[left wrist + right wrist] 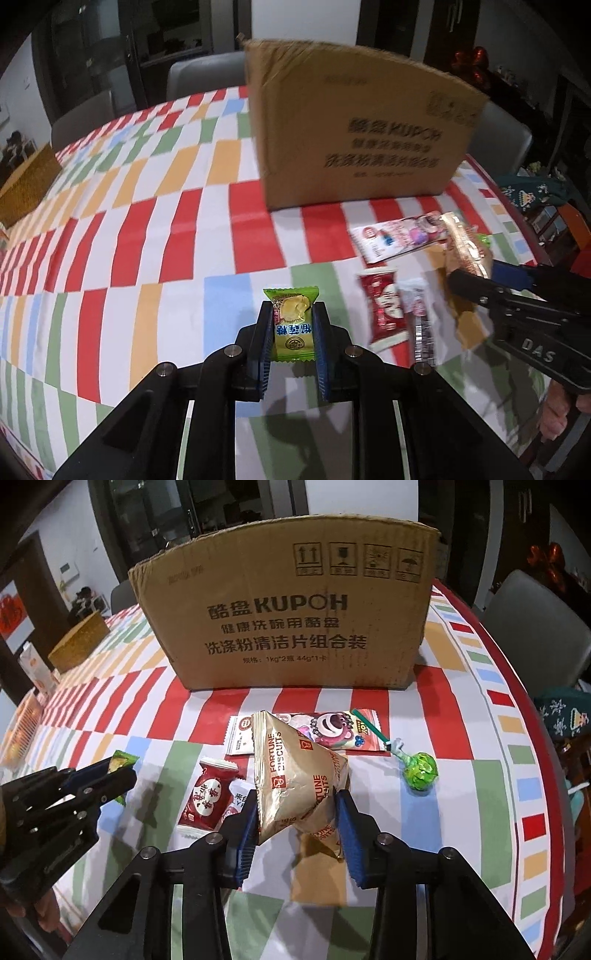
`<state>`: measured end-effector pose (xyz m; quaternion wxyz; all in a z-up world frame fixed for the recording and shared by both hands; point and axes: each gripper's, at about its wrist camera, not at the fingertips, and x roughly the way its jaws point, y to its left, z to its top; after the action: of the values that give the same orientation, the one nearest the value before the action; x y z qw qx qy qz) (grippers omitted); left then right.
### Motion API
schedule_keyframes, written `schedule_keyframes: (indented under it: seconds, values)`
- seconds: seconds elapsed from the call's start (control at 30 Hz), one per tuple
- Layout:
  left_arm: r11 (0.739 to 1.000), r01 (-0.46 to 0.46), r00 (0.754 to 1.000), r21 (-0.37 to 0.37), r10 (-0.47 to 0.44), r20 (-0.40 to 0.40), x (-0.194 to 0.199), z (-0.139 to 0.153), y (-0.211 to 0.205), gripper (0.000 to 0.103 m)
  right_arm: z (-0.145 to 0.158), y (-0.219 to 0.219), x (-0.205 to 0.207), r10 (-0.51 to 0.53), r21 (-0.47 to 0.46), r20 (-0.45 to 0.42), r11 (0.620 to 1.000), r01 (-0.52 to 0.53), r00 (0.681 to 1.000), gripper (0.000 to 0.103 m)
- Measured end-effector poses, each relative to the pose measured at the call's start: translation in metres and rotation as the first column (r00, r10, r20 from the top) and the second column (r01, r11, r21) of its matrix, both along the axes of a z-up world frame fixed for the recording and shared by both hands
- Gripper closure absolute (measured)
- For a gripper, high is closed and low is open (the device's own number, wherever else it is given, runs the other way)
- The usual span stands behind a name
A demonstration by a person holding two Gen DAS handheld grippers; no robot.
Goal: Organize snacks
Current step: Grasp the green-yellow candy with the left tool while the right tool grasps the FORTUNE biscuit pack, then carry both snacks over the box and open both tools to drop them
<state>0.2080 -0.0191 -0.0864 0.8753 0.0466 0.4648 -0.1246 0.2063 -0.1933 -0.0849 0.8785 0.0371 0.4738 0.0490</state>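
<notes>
Counter [406, 709] under a checked cloth of red, white, green, orange and blue blocks fills both views, with grey chairs [535, 627] at its far edge and dark glass-fronted cabinets behind. A brown cardboard box [288, 609] printed "KUPOH" stands upright at the middle of the counter, and a smaller yellow-brown box [79, 642] sits well apart to the left. In front of the big box lies a pink bear-print packet [332, 729], and near it a red candy [207, 799] just beside a small white sachet [236, 799]. A green lollipop [419, 771] rests to the right, its stick reaching toward the pink packet. The right gripper [297, 812] clamps a gold, pyramid-shaped fortune biscuit bag [295, 775], lifted over the other snacks. The left gripper [291, 325] pinches a green durian candy [291, 325] between its blue pads, above the cloth.
</notes>
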Motion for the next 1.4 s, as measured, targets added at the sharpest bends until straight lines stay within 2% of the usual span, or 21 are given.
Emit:
schedule_keyframes:
  seconds: [0.47, 0.77, 1.07, 1.3, 1.4]
  values:
    - [0.999, 0.042, 0.995, -0.023, -0.039, 0.093, -0.02, 0.041, -0.016, 0.082, 0.034, -0.007, -0.02, 0.023, 0.025, 0.096, 0.999, -0.026, 0.995, 0.062]
    - [0.998, 0.059, 0.981, -0.037, -0.051, 0.185, -0.024, 0.077, -0.023, 0.082, 0.067, -0.012, -0.026, 0.045, 0.013, 0.183, 0.999, -0.048, 0.982, 0.062]
    - [0.996, 0.075, 0.961, -0.056, -0.057, 0.27, -0.012, 0.116, -0.038, 0.082, 0.109, -0.023, -0.021, 0.053, -0.004, 0.279, 0.999, -0.054, 0.959, 0.062]
    - [0.995, 0.081, 0.943, -0.06, -0.057, 0.329, 0.003, 0.145, -0.046, 0.082, 0.148, -0.029, -0.014, 0.063, -0.046, 0.381, 0.998, -0.05, 0.923, 0.062]
    - [0.995, 0.082, 0.937, -0.058, -0.058, 0.346, 0.011, 0.155, -0.047, 0.082, 0.158, -0.029, -0.007, 0.073, -0.061, 0.398, 0.997, -0.053, 0.914, 0.061]
